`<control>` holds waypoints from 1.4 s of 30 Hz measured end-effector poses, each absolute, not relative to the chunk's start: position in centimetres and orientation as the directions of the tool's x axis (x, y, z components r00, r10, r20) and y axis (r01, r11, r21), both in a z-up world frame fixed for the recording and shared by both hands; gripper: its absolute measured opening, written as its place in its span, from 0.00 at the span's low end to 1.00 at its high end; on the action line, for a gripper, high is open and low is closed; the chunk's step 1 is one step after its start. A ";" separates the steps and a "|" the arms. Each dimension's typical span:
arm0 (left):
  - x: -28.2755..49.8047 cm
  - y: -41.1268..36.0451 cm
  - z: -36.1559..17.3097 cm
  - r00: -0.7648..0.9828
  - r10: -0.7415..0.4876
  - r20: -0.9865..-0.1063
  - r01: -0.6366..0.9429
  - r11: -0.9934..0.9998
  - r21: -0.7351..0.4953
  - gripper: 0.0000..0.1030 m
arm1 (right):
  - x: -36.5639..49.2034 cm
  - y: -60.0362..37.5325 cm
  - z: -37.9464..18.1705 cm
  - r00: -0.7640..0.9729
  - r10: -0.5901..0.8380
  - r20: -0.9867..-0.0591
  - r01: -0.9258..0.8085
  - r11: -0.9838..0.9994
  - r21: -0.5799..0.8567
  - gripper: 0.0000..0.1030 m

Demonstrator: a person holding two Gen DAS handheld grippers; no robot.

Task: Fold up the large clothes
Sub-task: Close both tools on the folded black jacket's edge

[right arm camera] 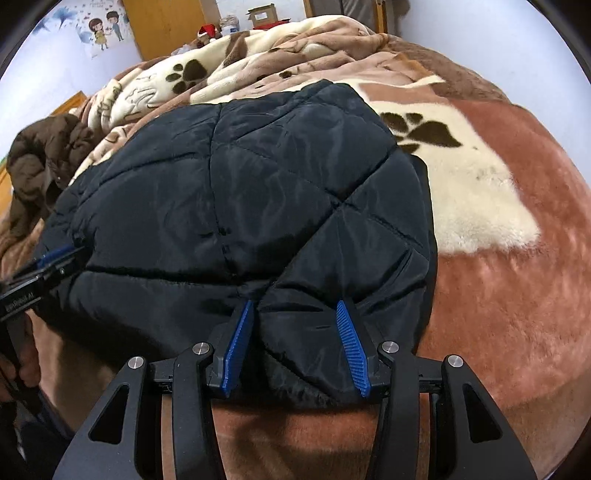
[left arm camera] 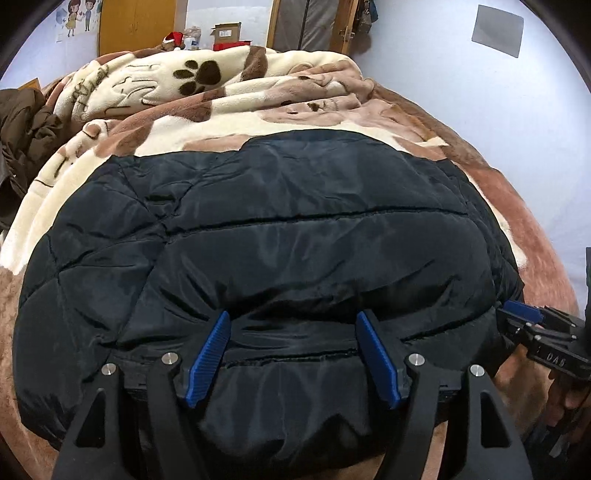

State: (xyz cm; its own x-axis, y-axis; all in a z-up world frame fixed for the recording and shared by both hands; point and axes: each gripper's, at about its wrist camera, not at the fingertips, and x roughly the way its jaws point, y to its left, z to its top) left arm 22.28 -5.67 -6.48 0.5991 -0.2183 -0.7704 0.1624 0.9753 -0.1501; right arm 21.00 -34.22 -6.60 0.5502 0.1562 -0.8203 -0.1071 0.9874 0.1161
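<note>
A black quilted puffer jacket (left arm camera: 280,229) lies folded on the bed, also filling the right wrist view (right arm camera: 240,192). My left gripper (left arm camera: 293,319) is open, its blue pads (left arm camera: 208,354) spread wide with the jacket's near edge bulging between them. My right gripper (right arm camera: 295,308) is open too, with a puffy corner of the jacket between its blue pads (right arm camera: 349,343). The right gripper shows at the jacket's right edge in the left wrist view (left arm camera: 524,314). The left gripper shows at the jacket's left edge in the right wrist view (right arm camera: 55,254).
The bed is covered by a brown and cream paw-print fleece blanket (left arm camera: 207,96), bunched up at the far end. A brown coat (left arm camera: 26,125) is heaped at the left side, also in the right wrist view (right arm camera: 40,162). Walls and a wooden door (left arm camera: 140,22) stand behind.
</note>
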 end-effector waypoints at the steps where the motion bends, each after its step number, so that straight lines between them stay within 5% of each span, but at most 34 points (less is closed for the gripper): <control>1: 22.3 -5.7 -6.5 0.598 -0.216 -0.772 0.168 0.975 -0.143 0.70 | 21.0 -34.0 -6.6 0.547 0.143 -0.825 -0.101 0.989 0.105 0.46; 11: 21.2 -3.7 -3.4 0.612 -0.254 -0.749 0.177 0.967 -0.184 0.69 | 19.4 -34.3 -5.8 0.522 0.136 -0.842 -0.093 0.990 0.102 0.46; 17: 23.3 4.6 -2.1 0.686 -0.067 -0.724 -0.044 0.990 -0.132 0.69 | 21.4 -36.4 -1.4 0.622 0.167 -0.765 -0.067 0.985 0.161 0.46; 21: 23.5 9.2 -5.3 0.636 -0.005 -0.772 -0.177 0.973 -0.151 0.67 | 23.5 -37.5 -4.4 0.553 0.135 -0.822 0.010 0.986 0.168 0.46; 30: 23.2 9.6 -8.8 0.610 -0.068 -0.789 -0.156 0.967 -0.204 0.70 | 21.1 -37.6 -8.3 0.518 0.129 -0.845 0.004 0.988 0.153 0.46; 42: 26.2 9.4 -1.4 0.717 -0.075 -0.693 -0.067 0.982 -0.176 0.68 | 25.6 -37.3 0.5 0.675 0.134 -0.726 -0.051 0.990 0.135 0.46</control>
State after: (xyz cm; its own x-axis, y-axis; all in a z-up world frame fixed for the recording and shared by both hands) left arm 26.19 9.40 -1.37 0.7170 -0.0754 -0.6929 -0.0666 0.9822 -0.1758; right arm 25.63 -37.26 0.53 0.6746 0.1338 -0.7259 -0.0506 0.9895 0.1354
